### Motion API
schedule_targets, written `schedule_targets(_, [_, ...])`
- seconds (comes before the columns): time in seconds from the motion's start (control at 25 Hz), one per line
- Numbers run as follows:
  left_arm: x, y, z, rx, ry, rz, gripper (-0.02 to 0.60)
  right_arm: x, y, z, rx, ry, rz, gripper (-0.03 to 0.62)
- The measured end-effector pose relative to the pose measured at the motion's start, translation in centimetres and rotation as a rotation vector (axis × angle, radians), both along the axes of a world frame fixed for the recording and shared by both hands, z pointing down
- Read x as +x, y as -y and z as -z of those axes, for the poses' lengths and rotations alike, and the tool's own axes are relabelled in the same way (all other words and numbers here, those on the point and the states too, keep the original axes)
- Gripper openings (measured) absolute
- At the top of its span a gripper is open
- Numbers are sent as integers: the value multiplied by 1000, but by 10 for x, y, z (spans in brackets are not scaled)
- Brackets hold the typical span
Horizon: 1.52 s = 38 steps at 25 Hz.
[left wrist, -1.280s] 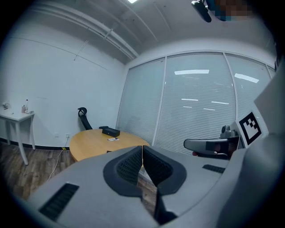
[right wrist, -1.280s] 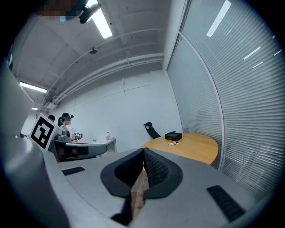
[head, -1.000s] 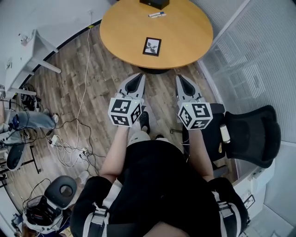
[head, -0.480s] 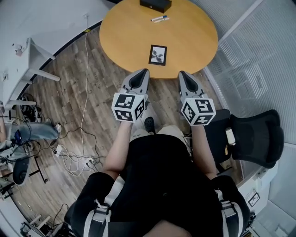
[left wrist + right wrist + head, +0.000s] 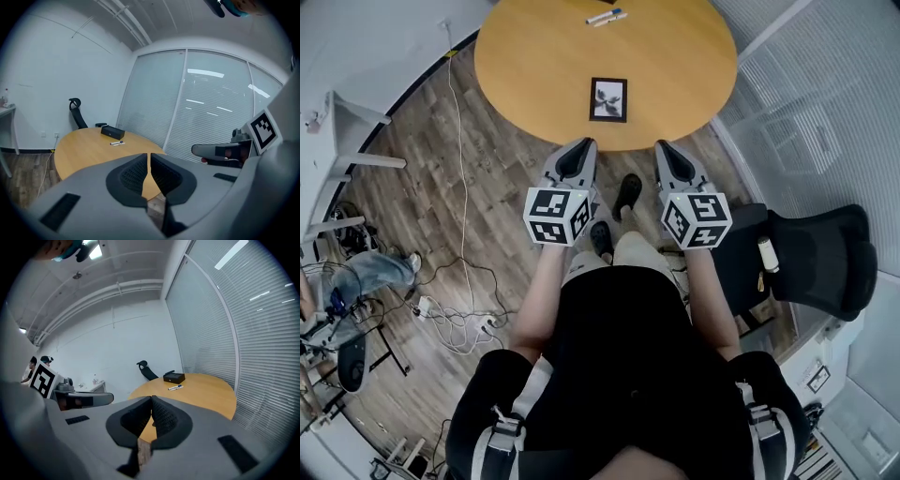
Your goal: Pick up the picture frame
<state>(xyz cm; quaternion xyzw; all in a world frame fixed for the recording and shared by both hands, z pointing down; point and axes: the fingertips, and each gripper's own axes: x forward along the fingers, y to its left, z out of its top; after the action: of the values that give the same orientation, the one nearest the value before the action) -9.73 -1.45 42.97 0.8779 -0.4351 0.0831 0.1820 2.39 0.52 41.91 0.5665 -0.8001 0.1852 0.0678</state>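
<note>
The picture frame [image 5: 609, 99], black-edged with a pale print, lies flat on the round wooden table [image 5: 534, 75] near its front edge. My left gripper [image 5: 579, 148] and right gripper [image 5: 667, 150] hover side by side over the floor just short of that edge, one to each side of the frame. Both are shut with nothing between the jaws. In the left gripper view the closed left gripper [image 5: 149, 157] hides the frame. The right gripper [image 5: 151, 401] likewise covers the near tabletop [image 5: 206, 394].
Two markers [image 5: 606, 17] lie at the table's far side, with a black box [image 5: 112, 131] behind them. A black office chair [image 5: 816, 267] stands at my right by the blinds-covered glass wall [image 5: 825, 112]. Cables [image 5: 450, 309] trail over the wooden floor at left.
Both grippers have moved forward toward the table, side by side and still shut. The table and frame now sit closer to the fingertips, and the black box has left the head view.
</note>
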Motion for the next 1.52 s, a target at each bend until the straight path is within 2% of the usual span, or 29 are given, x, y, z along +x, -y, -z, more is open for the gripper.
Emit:
schedule_targets(0.12, [4, 25, -14, -34, 3, 0, 26, 5, 23, -14, -38, -1, -3, 17])
schedule_targets(0.24, [7, 53, -14, -40, 20, -1, 28, 8, 53, -16, -50, 15, 7, 43])
schedule_targets(0.52, [17, 139, 8, -1, 82, 24, 31, 30, 141, 15, 35, 50, 0, 52])
schedule_targets(0.8, [35, 207, 24, 20, 87, 51, 89, 44, 216, 28, 53, 67, 43, 74])
schedule_targets(1.2, [51, 250, -42, -115, 89, 96, 100, 55, 266, -32, -72, 76, 102, 74])
schedule_targets(1.52, [59, 281, -104, -239, 116, 83, 109, 60, 299, -108, -231, 75, 65, 81])
